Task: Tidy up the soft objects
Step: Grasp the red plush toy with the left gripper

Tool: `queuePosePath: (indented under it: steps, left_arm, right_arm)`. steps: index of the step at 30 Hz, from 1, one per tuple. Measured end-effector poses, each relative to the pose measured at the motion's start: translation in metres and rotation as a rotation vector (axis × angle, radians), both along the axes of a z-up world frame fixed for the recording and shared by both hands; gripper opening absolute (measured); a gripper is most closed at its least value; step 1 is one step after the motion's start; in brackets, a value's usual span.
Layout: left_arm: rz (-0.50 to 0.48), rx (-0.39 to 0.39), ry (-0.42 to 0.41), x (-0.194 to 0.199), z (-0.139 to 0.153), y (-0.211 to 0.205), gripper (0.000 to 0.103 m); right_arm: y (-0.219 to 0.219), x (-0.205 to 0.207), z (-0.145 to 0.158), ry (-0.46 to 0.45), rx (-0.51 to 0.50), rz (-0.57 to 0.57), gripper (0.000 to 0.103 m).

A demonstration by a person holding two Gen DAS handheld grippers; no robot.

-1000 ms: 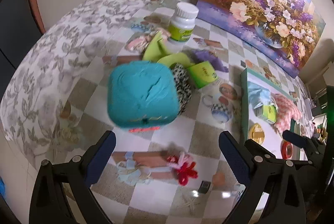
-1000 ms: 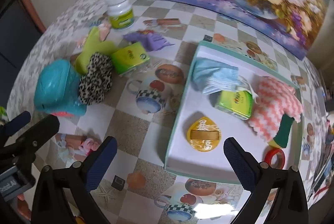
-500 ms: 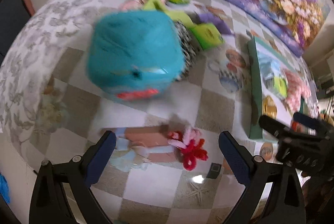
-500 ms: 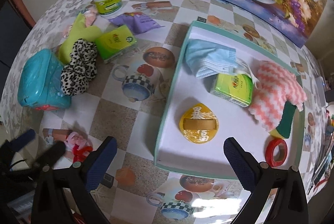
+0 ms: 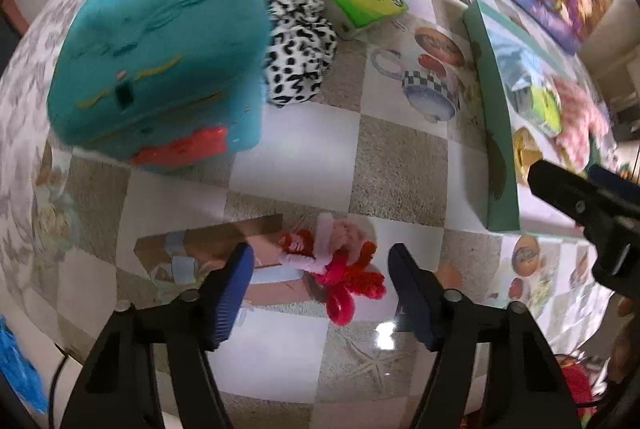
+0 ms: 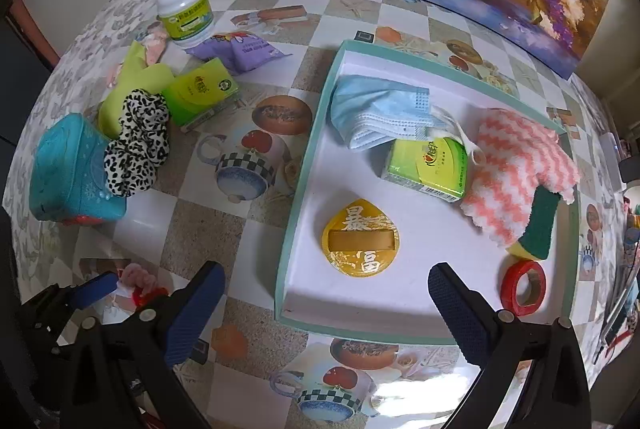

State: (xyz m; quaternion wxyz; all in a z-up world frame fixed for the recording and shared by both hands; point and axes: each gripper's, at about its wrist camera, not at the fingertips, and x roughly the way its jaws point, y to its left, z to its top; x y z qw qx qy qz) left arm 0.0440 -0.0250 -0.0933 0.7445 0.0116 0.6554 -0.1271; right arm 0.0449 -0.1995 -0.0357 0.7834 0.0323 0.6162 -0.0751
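Left hand-held gripper [image 5: 320, 273] is seen pointing down at the pink and red pipe-cleaner flower [image 5: 340, 269], which lies on the surface just beside the near corner of the teal tray [image 6: 304, 165]. Its jaws are closing, and the flower is between them, but the pads are not yet pressed on it, so nothing is grasped. Right hand-held gripper [image 6: 324, 297] is held released over the near edge of the tray, with nothing in it.

Inside the tray a blue face mask [image 6: 380, 109], a green tissue pack [image 6: 428, 165], a pink and white cloth [image 6: 520, 169] and a gold pouch [image 6: 360, 237] are already placed. Well apart from the tray, on its far side from the cloth, the teal soft cube [image 6: 72, 169], the spotted scrunchie [image 6: 136, 145], a yellow-green cloth [image 6: 128, 81] and a second tissue pack [image 6: 200, 93] are left. It is judged that roughly half of the task is done.
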Motion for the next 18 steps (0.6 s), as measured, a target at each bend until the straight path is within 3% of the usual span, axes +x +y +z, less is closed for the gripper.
queuePosePath:
  steps: [2, 4, 13, 18]
  left_arm:
    - [-0.02, 0.019, -0.017, 0.001, 0.001, -0.007, 0.05]
    - [-0.028, 0.028, -0.031, 0.002, 0.002, -0.009, 0.045]
    - [-0.048, 0.043, -0.075, 0.013, 0.005, -0.023, 0.041]
    - [-0.016, -0.002, -0.073, 0.017, 0.011, -0.017, 0.037]
  right_arm:
    - [-0.002, 0.0, 0.0, -0.002, 0.004, -0.007, 0.103]
    - [-0.004, 0.0, 0.001, -0.004, 0.006, -0.014, 0.103]
    - [-0.007, 0.001, -0.001, -0.002, 0.009, -0.024, 0.103]
    - [-0.007, 0.002, 0.0, -0.009, 0.008, -0.029, 0.103]
